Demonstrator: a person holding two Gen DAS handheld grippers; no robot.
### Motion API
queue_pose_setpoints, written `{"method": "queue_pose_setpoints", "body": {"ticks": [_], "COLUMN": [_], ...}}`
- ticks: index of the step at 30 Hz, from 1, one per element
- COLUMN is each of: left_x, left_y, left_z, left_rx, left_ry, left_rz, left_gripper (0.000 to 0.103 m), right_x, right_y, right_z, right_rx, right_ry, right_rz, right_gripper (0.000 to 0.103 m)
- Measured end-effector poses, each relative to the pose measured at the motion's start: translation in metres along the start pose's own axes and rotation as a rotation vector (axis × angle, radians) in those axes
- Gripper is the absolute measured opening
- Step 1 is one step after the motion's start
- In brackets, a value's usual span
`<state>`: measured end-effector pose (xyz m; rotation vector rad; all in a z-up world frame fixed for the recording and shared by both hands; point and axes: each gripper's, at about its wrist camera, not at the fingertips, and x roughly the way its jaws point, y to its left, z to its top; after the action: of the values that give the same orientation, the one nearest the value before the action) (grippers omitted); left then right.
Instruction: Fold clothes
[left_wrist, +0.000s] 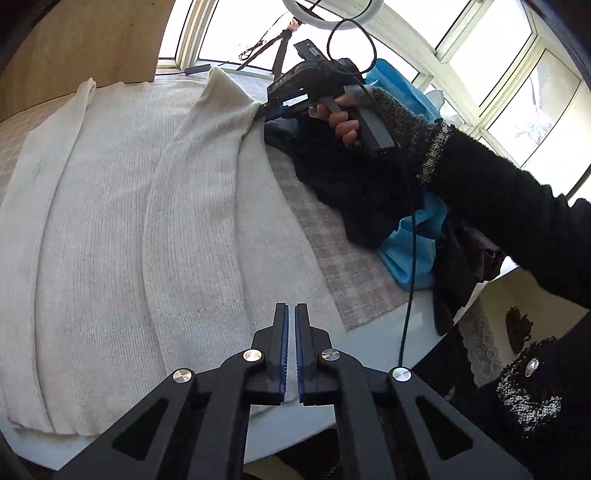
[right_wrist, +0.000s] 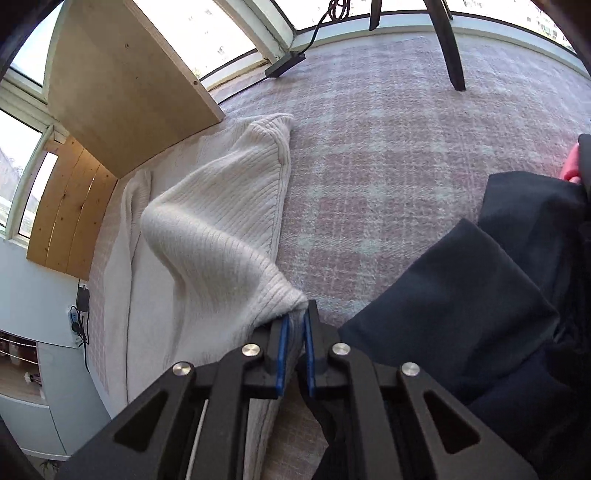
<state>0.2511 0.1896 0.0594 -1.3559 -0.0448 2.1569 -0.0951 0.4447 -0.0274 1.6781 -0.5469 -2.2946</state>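
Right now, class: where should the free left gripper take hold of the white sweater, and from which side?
Grip the sweater's near hem edge, just beyond the left gripper, coming from above at the table's near side. That edge lies flat and free; the right gripper already pinches the far corner.

Left hand-held gripper (left_wrist: 290, 314) points downward, jaws nearly closed with a narrow gap. Right hand-held gripper (right_wrist: 294, 325), gripped by a dark-sleeved hand (left_wrist: 341, 122), is clamped on cream knit

Both wrist fisheyes look steeply down along their fingers, close over the same cream ribbed knit sweater (left_wrist: 122, 221) (right_wrist: 221, 221) on pink-checked cloth (left_wrist: 332, 251) (right_wrist: 388, 184)
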Motion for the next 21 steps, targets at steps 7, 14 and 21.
{"method": "queue_pose_setpoints", "body": {"ticks": [7,14,21], "left_x": [0.029,-0.012,0.003], "left_y": [-0.015,0.01,-0.046], "left_z": [-0.01,0.007,0.0], "left_rx": [0.231,0.038,0.197], "left_ry": [0.057,-0.041,-0.008], "left_rz": [0.251,-0.003,-0.092], "left_gripper": [0.029,0.003,0.004], "right_x": [0.009,0.01,-0.003], "right_y": [0.03,0.028,0.023], "right_z": [-0.01,-0.003,0.003], "right_rx": [-0.163,-0.169,-0.142], "right_ry": [0.01,0.018,-0.029], "right_rz": [-0.11,-0.11,-0.07], "right_gripper": [0.009,0.009,0.008]}}
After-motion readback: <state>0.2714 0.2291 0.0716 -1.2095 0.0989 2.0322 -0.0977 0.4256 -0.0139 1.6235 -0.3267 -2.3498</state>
